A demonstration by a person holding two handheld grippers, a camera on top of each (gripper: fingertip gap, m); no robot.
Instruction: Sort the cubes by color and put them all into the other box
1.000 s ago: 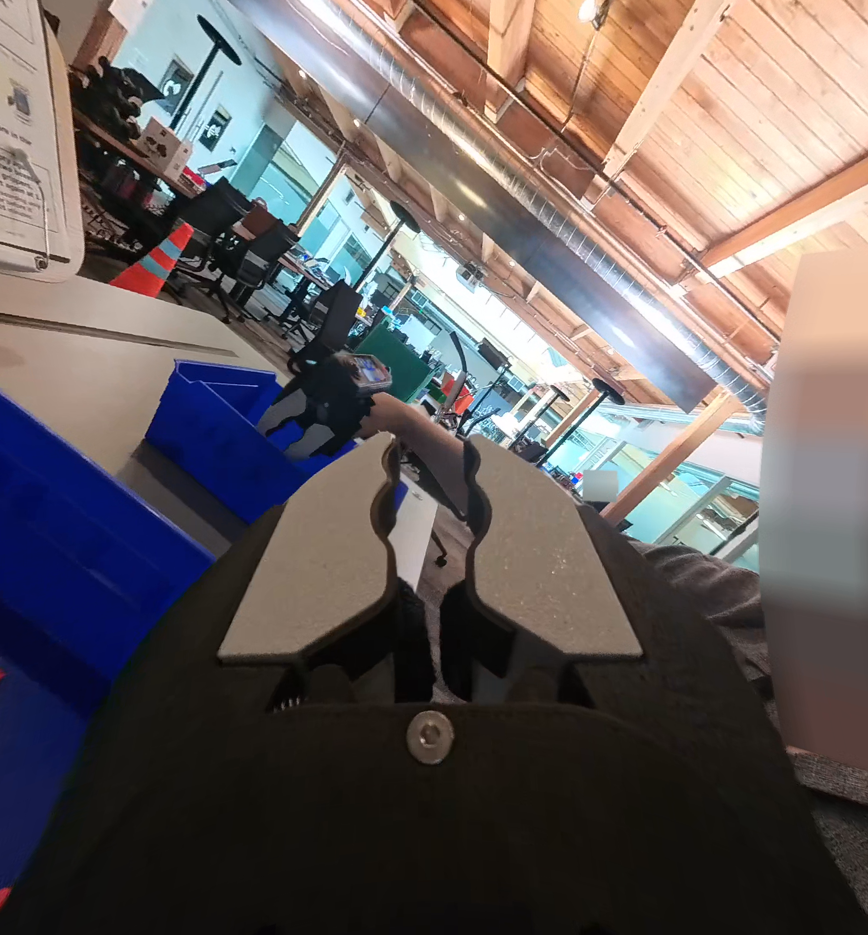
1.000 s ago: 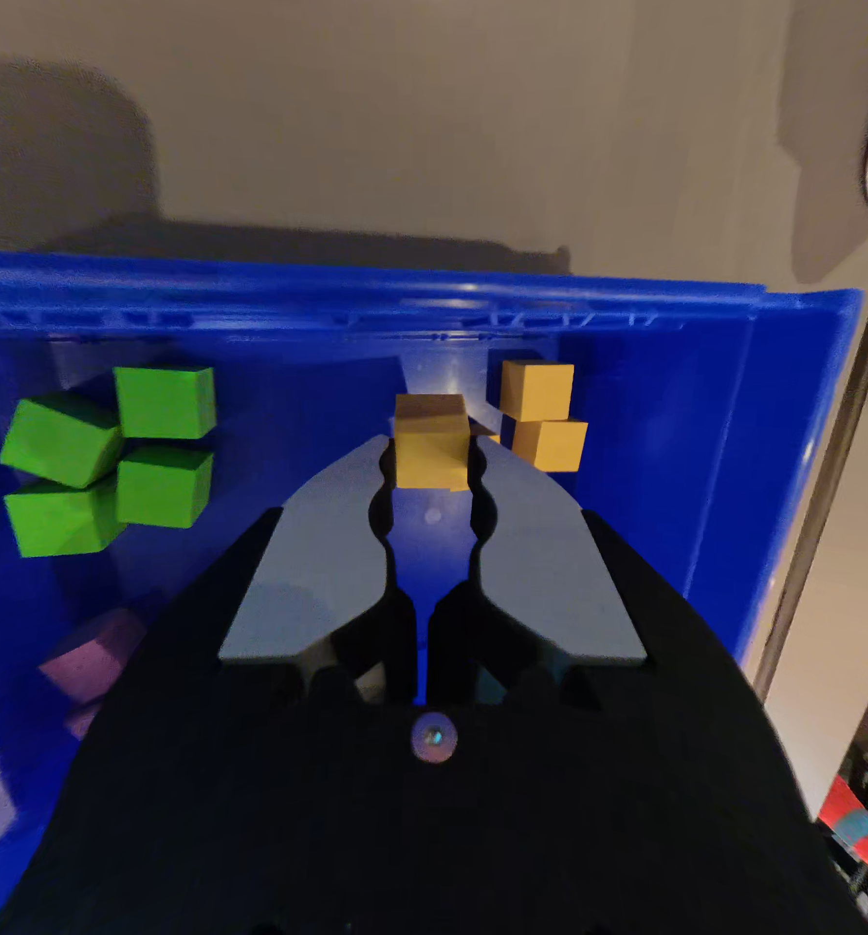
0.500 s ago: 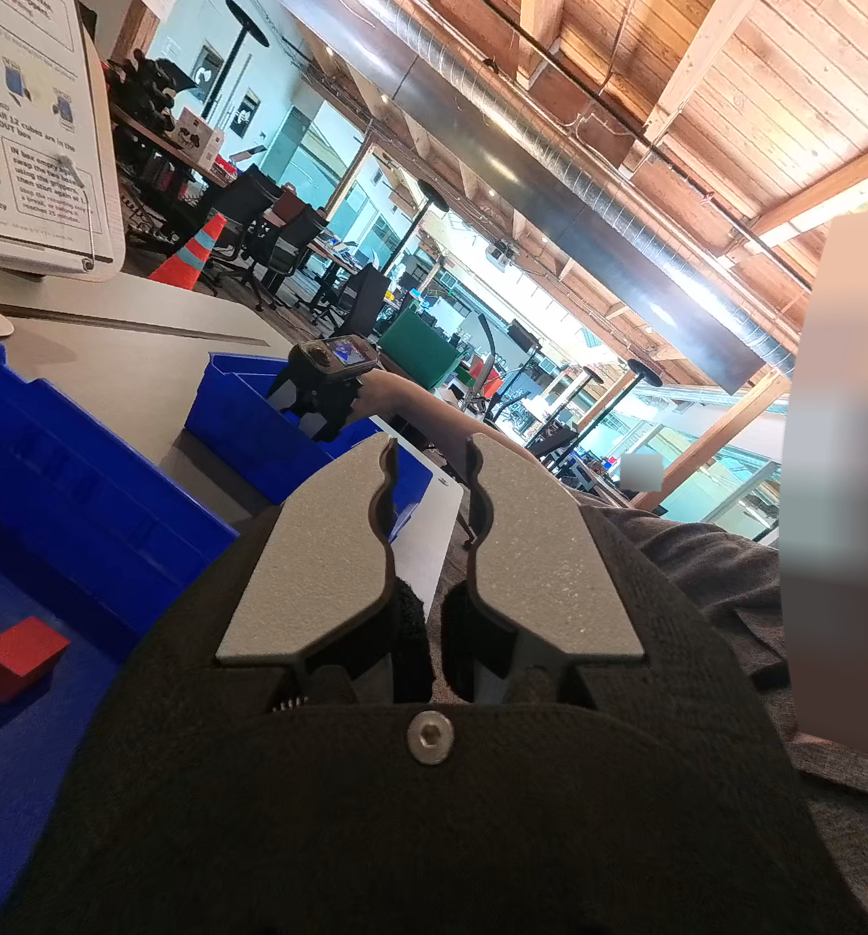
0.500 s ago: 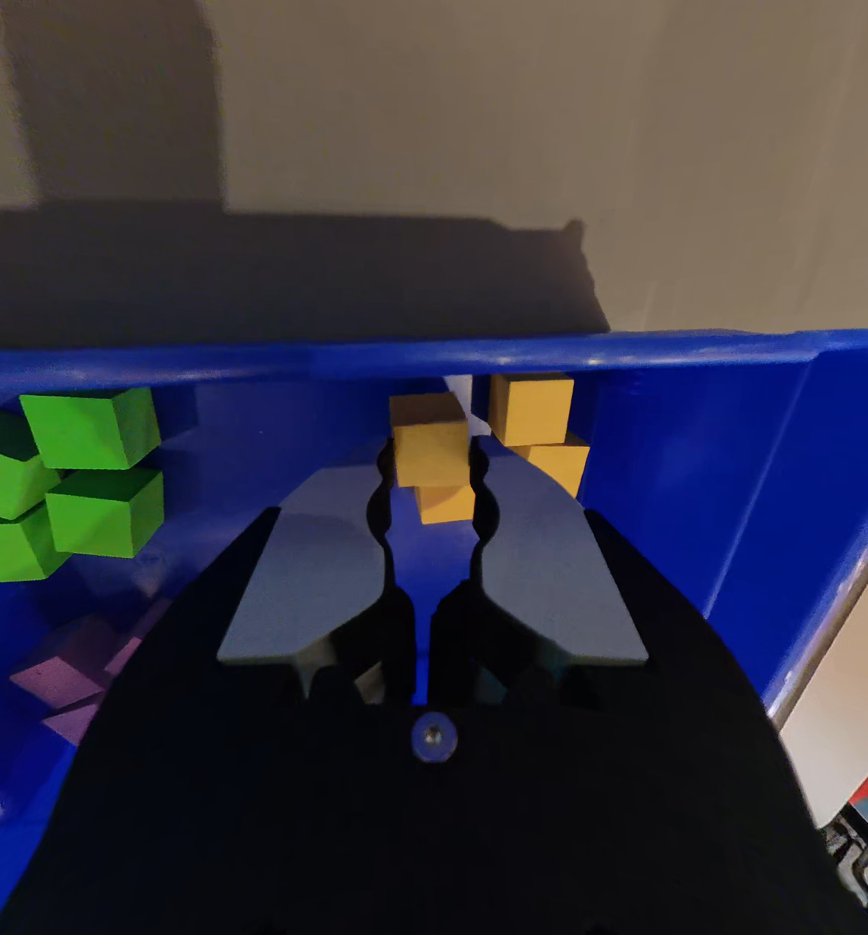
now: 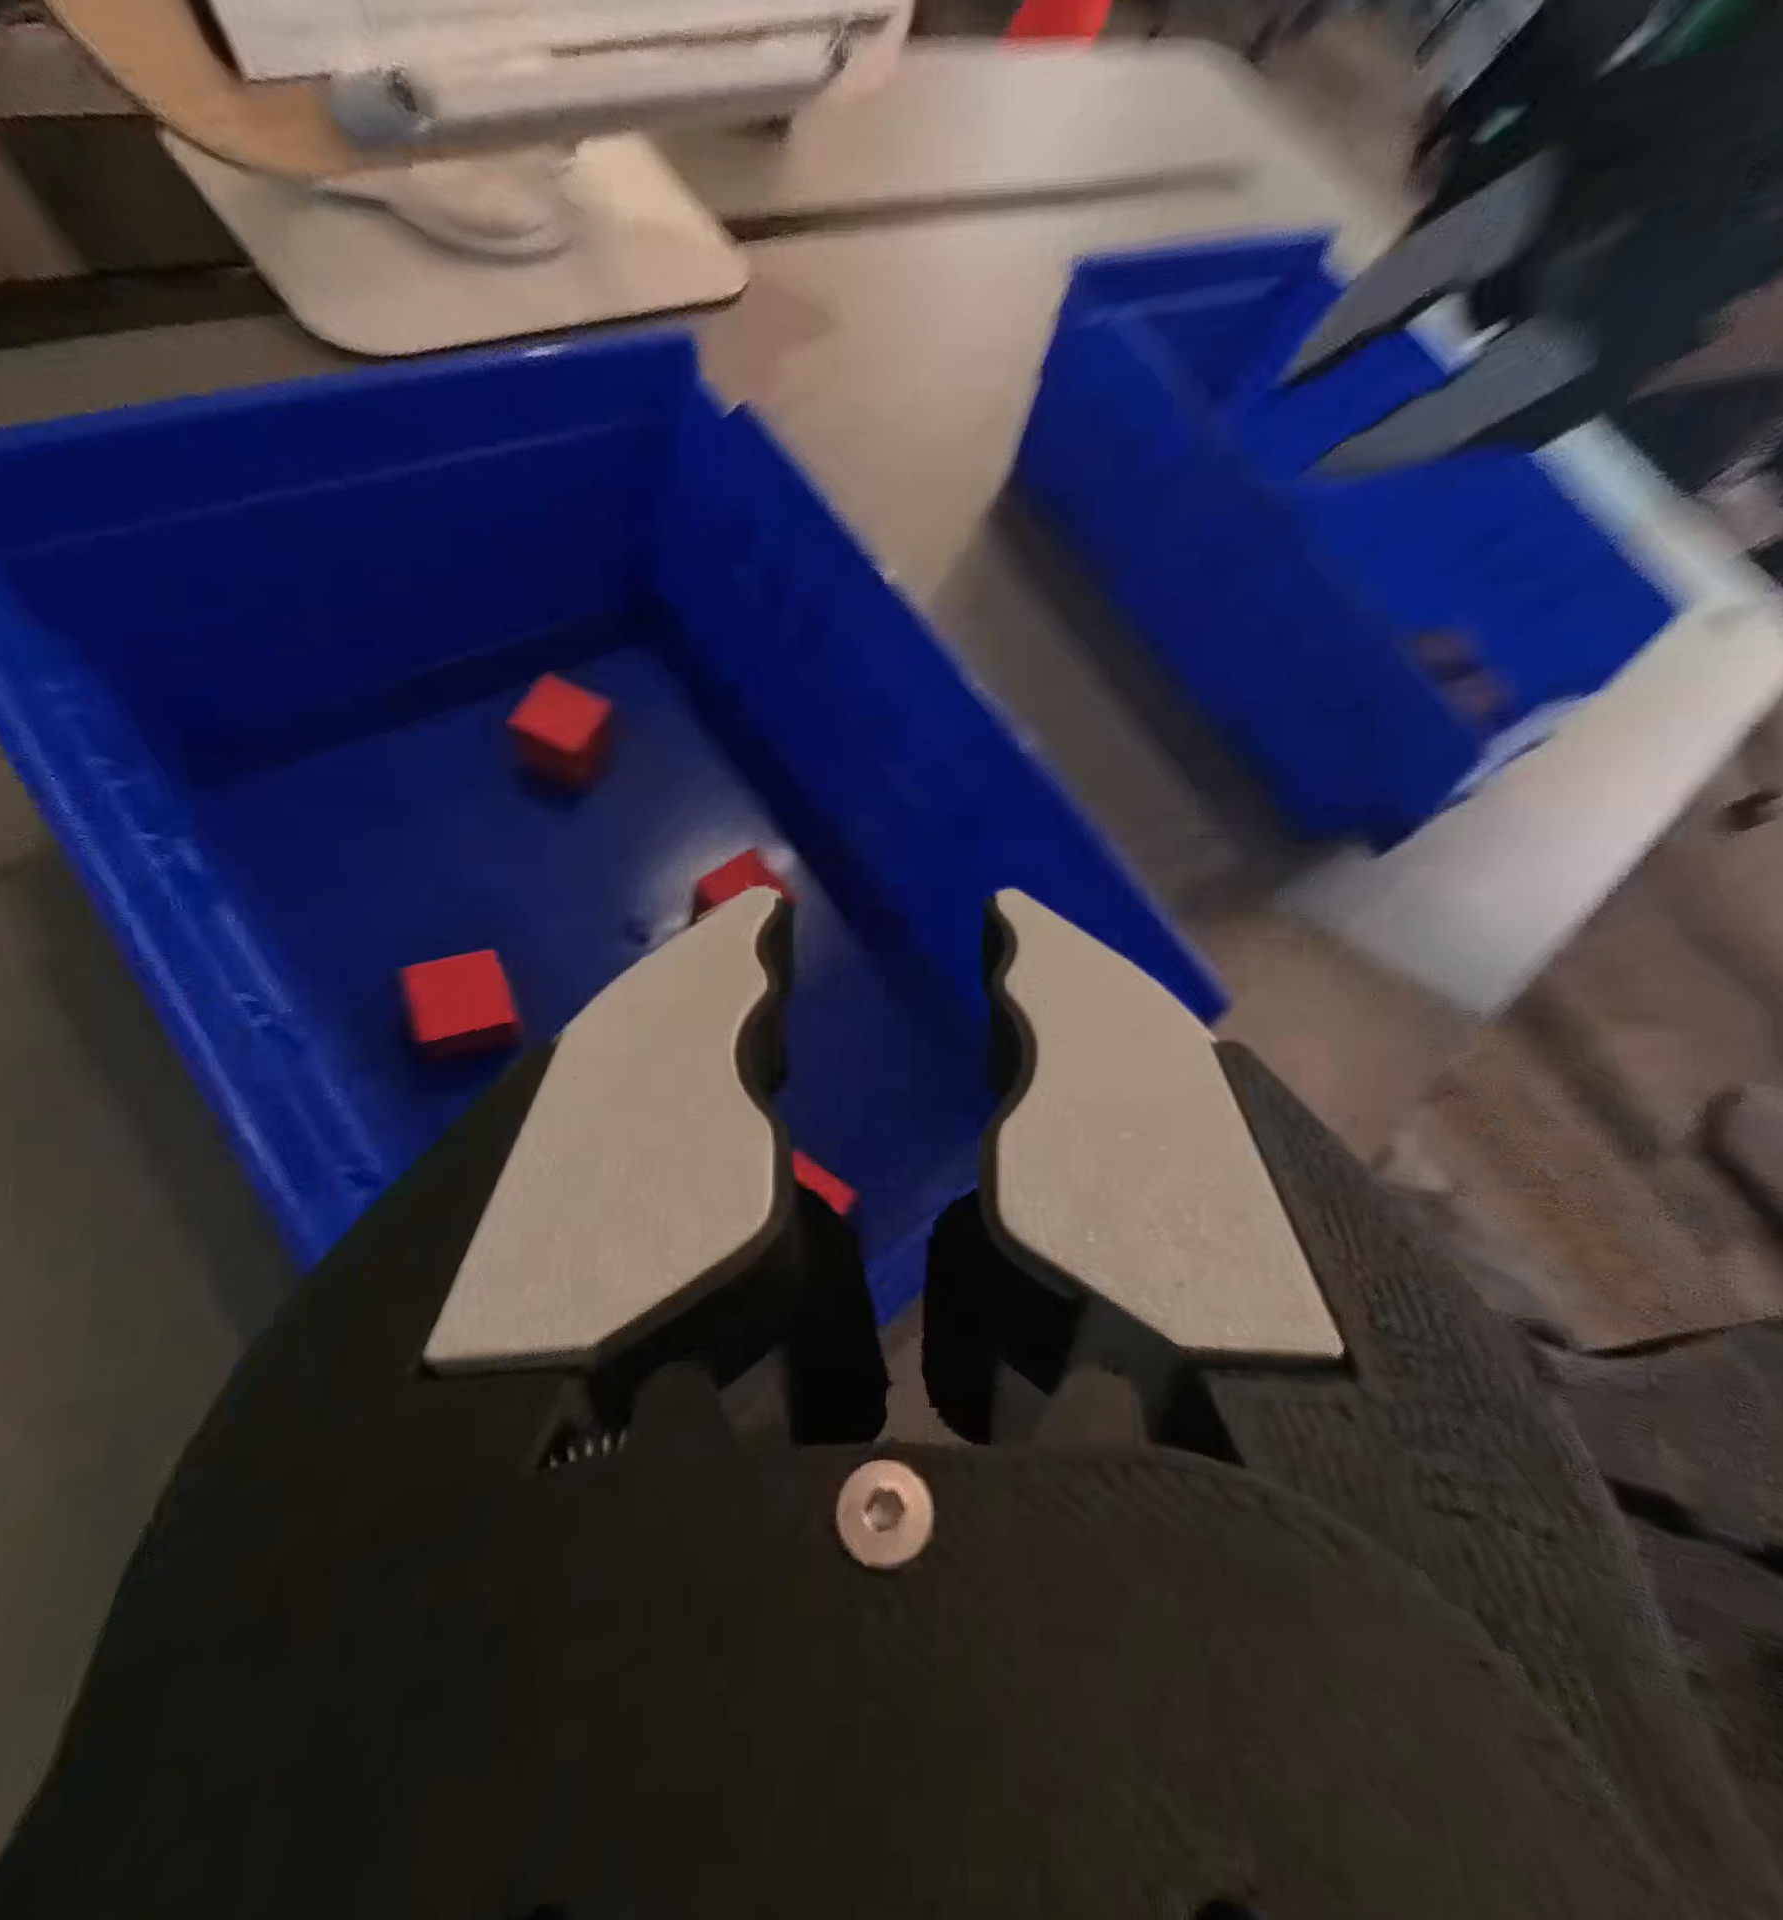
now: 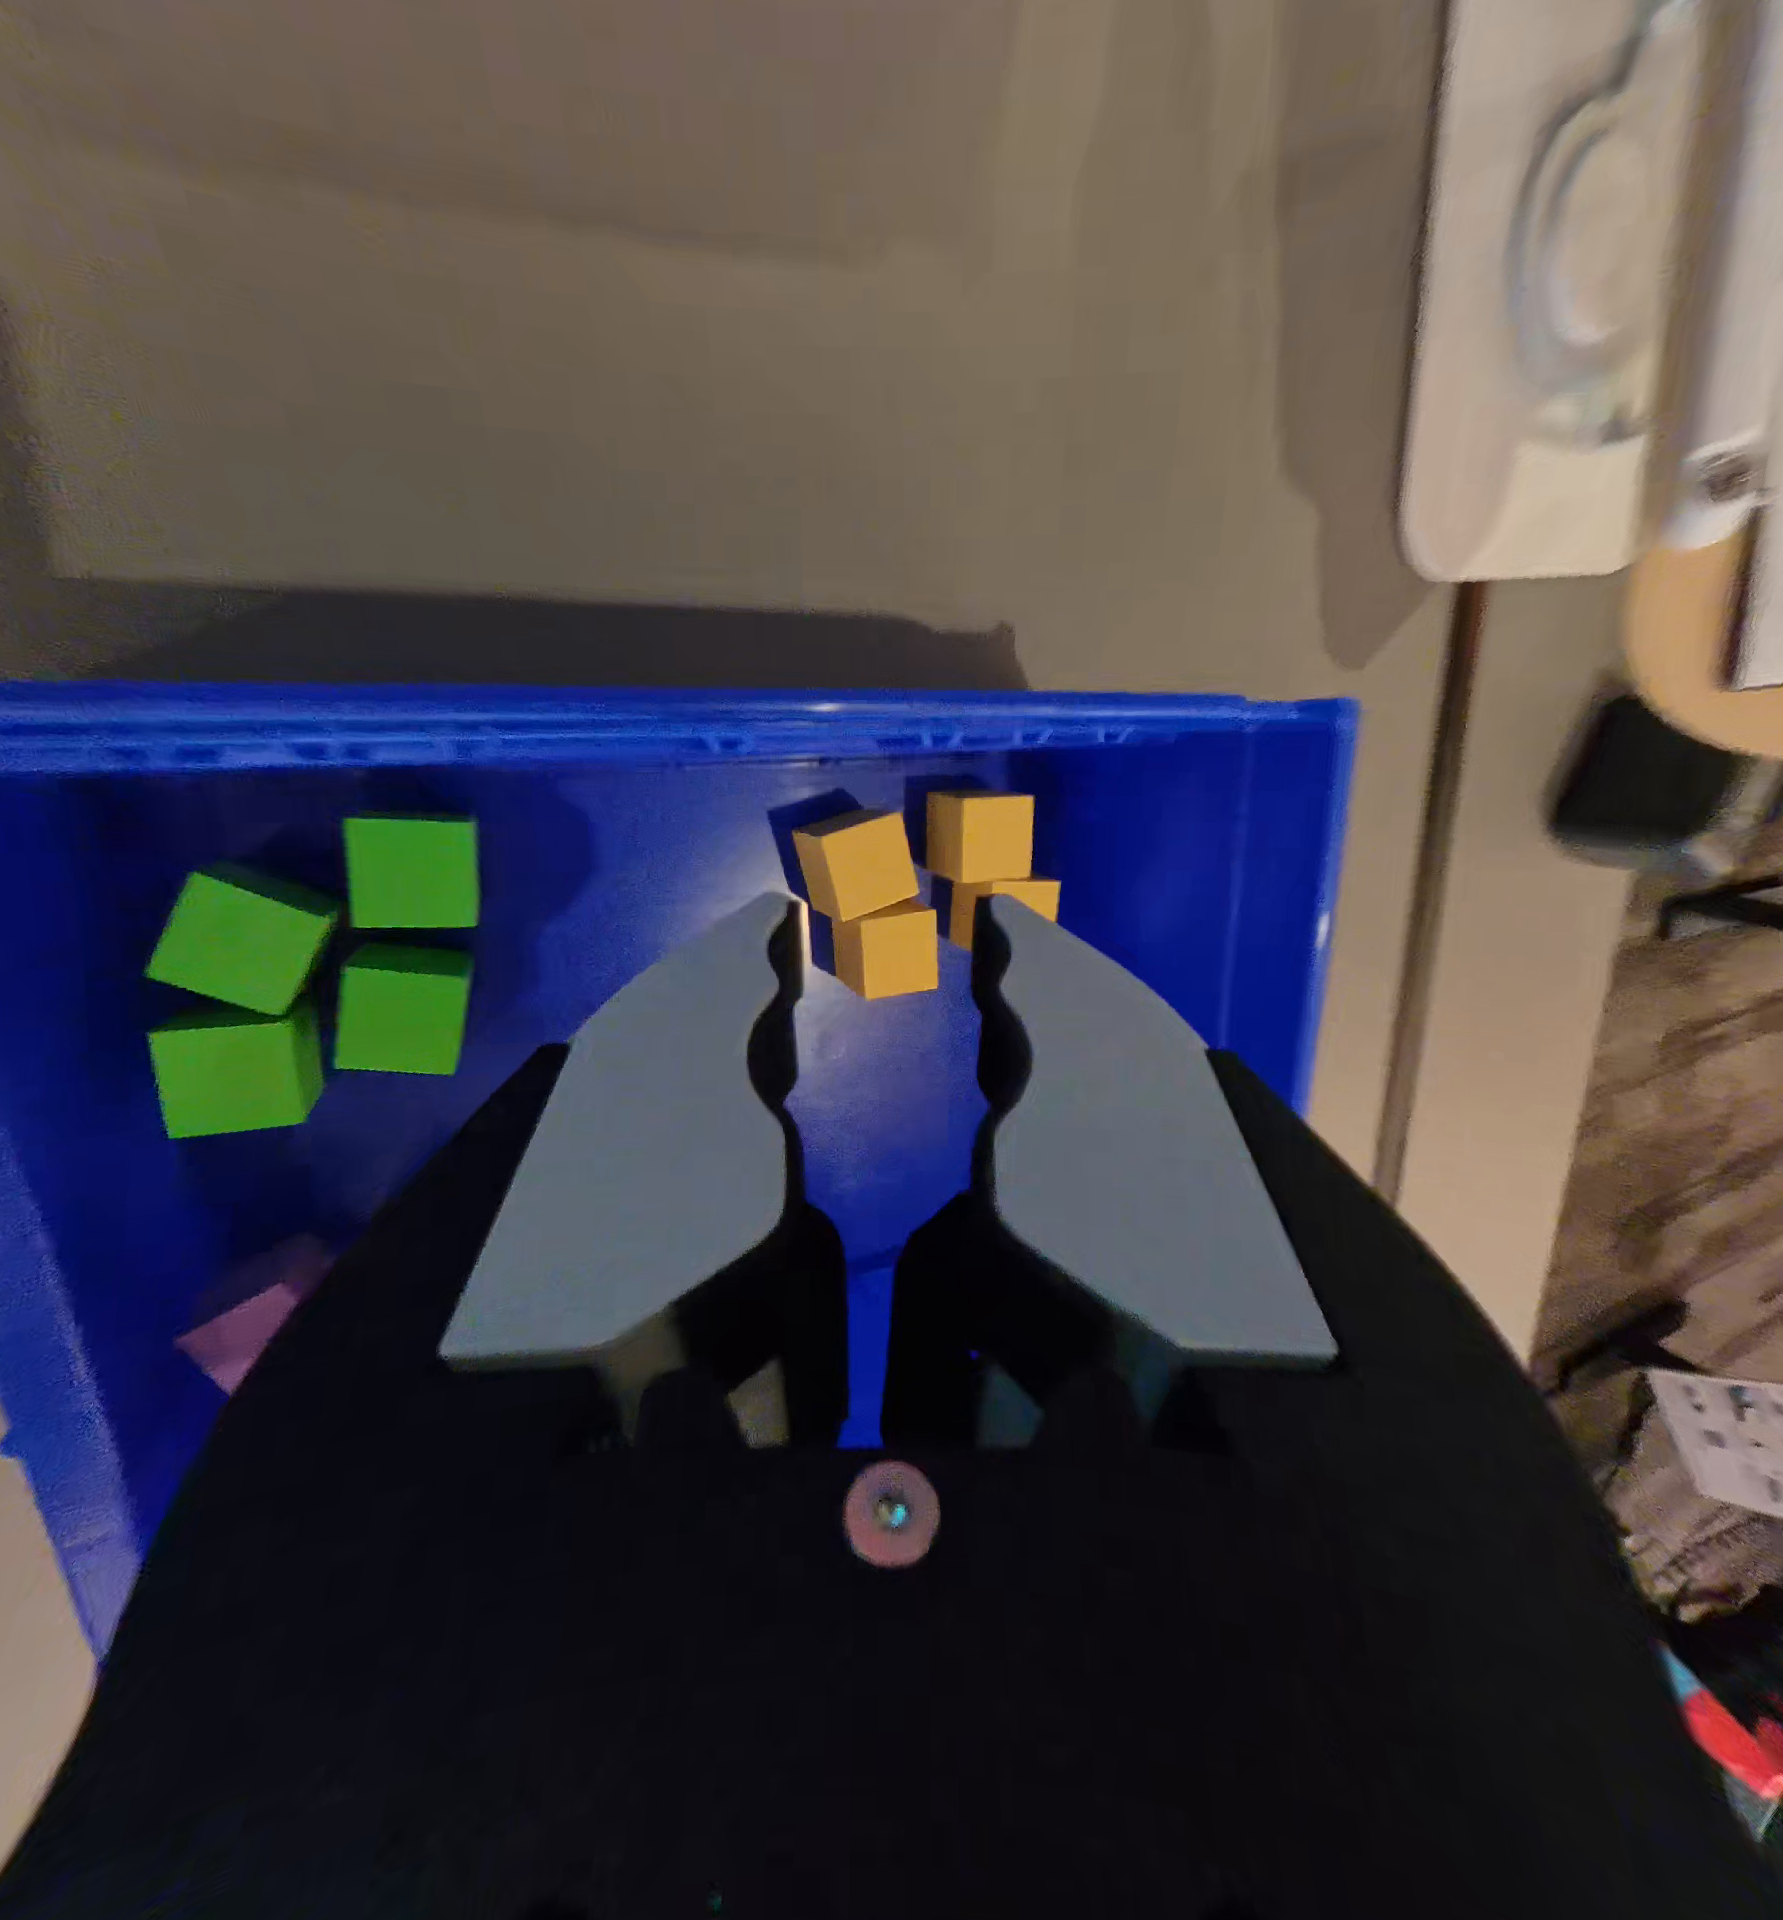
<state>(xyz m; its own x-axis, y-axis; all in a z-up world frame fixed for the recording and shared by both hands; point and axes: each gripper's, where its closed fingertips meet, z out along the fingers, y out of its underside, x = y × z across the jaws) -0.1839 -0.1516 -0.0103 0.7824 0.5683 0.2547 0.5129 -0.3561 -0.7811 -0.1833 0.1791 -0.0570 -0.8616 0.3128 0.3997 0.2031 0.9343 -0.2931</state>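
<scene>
My left gripper (image 5: 887, 914) is open and empty above a blue bin (image 5: 295, 416). Several red cubes lie on the bin's floor, one (image 5: 731, 883) just past my left fingertip, another (image 5: 456, 1003) to its left. My right gripper (image 6: 889, 914) is open and empty over a second blue bin (image 6: 554, 722). A tilted yellow cube (image 6: 856, 862) rests on another yellow cube (image 6: 887, 951) beyond the tips, touching neither pad. Two more yellow cubes (image 6: 980, 836) sit to the right. The right gripper also shows in the left wrist view (image 5: 1323, 416), blurred, over its bin (image 5: 1489, 623).
Several green cubes (image 6: 409, 873) cluster at the left of the right bin, and a purple cube (image 6: 248, 1340) lies near its front left. A white stand base (image 5: 513, 208) sits on the table behind the bins. The table edge and floor (image 6: 1697, 1143) are at the right.
My right pads held a yellow cube, then opened; the cube dropped onto another yellow cube and my gripper drew back. My left gripper swung down from the ceiling to the red-cube bin and opened wider.
</scene>
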